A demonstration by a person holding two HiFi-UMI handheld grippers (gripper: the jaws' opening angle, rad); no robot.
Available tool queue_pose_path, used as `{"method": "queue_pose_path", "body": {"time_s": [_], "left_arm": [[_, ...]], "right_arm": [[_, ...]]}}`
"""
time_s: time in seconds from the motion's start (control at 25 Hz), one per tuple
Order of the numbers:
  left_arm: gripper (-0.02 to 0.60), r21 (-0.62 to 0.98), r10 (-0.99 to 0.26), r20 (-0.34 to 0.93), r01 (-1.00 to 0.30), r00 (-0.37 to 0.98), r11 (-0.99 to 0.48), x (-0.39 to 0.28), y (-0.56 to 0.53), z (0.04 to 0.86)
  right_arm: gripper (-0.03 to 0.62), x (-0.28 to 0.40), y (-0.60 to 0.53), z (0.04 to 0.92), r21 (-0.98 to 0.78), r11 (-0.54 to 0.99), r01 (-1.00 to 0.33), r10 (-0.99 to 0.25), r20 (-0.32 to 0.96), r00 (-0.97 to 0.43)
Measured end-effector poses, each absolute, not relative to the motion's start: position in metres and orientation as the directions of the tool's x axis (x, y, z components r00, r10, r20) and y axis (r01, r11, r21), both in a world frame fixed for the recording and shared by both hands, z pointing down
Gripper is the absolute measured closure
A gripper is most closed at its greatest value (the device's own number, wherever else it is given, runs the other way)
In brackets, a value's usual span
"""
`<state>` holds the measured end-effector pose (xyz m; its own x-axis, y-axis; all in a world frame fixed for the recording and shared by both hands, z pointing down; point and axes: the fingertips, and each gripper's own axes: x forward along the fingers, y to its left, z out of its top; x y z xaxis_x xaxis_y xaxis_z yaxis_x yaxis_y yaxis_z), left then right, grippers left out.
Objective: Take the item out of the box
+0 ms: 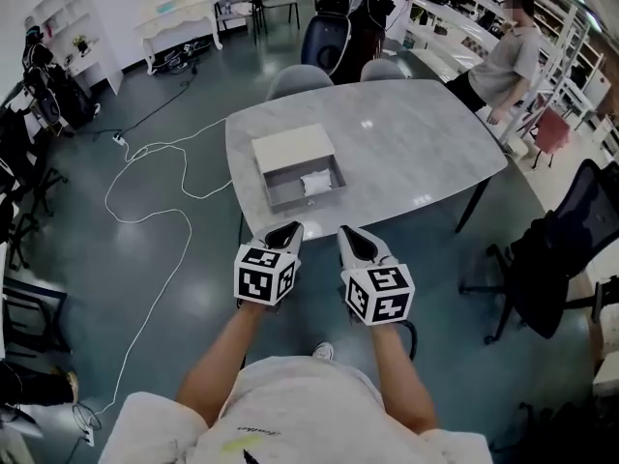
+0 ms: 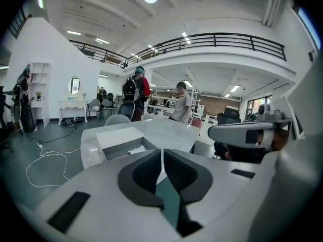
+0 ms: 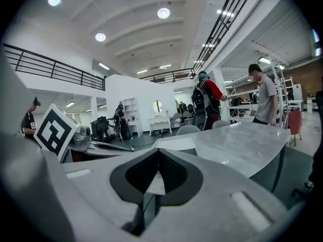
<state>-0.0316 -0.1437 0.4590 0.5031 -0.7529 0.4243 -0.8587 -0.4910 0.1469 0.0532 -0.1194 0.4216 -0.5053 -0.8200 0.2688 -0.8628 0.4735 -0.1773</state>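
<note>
A shallow grey box lies open on the marble table, near its front left edge, with its white cover pushed back. Inside lies a small white item. The left gripper view shows the box and the item ahead of the jaws. My left gripper and right gripper hover side by side in front of the table, short of the box. Each has its jaws closed tip to tip with nothing between them. In the right gripper view the box sits just beyond my right gripper.
A person stands at the table's far right corner. Two grey chairs stand behind the table, and a black office chair is at the right. A white cable snakes over the floor at the left.
</note>
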Motion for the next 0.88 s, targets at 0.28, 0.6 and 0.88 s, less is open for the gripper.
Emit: {"method": "queue_pose_path", "body": {"time_s": [0.28,0.6,0.88], "left_arm": [[0.560,0.135,-0.766,0.430,-0.873,0.478,-0.469,-0.016,-0.154,0.463],[0.560,0.127,-0.757,0.452,-0.874,0.472,-0.470,-0.010,-0.154,0.468],[0.560,0.124,-0.736,0.473,-0.864,0.484,-0.489,-0.003,-0.170,0.482]], "right_arm": [[0.589,0.074,-0.132,0.427,-0.188,0.489,-0.851,-0.808,0.271,-0.524],[0.589,0.083,-0.133,0.430,-0.205,0.491,-0.847,-0.801,0.276,-0.531],[0.589,0.090,-0.147,0.440,-0.208,0.476,-0.854,-0.805,0.287,-0.519]]}}
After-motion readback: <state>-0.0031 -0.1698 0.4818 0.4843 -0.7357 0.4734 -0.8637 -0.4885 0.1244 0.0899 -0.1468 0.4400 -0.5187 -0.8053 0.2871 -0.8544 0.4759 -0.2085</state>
